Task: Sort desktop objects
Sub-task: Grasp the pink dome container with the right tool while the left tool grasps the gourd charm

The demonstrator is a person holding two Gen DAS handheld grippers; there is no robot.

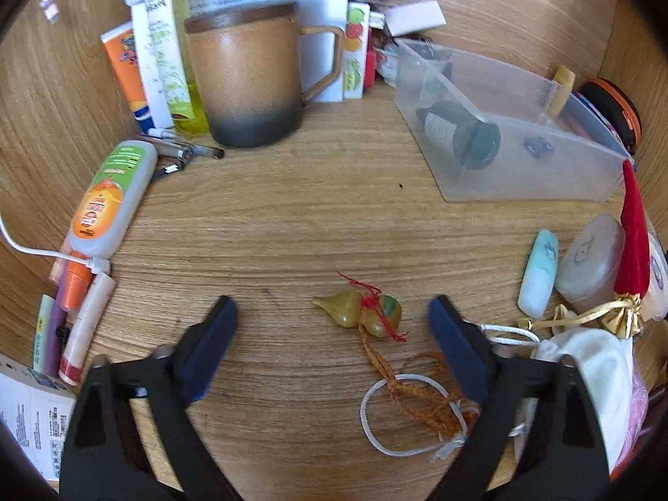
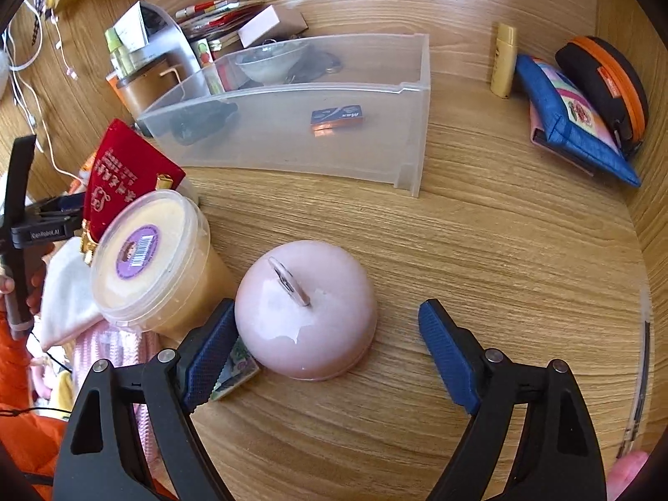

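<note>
The left gripper [image 1: 334,317] has its two blue pads wide apart and holds nothing. Between them, a little nearer to the right pad, a small yellow-green gourd charm [image 1: 360,313] lies on its side on the wooden desk [image 1: 292,217]. It touches neither pad. A red thread is tied around its waist, and a braided orange cord [image 1: 401,384] runs from it toward the camera, across a white elastic loop [image 1: 411,415]. Just beside the right pad there is a white cloth pouch [image 1: 593,380].

Further away, at the right, stands a clear plastic bin [image 1: 526,192]; a dark bottle [image 1: 459,133] lies inside it. At the far left there is a brown ceramic mug [image 1: 250,79], and beside it a grey tube with an orange label [image 1: 112,200].

The right gripper [image 2: 325,325] is also spread open and grips nothing. A pink dome-shaped object [image 2: 307,317] with a small metal ring on top sits between its pads, close against the left pad and well apart from the right one; I cannot tell if the left pad really touches it. To the left of the dome stands a lidded plastic cup with a purple sticker [image 2: 146,263], and behind it a red pouch [image 2: 121,179]. In this view the clear bin holds a small blue staple box [image 2: 338,119].
</note>
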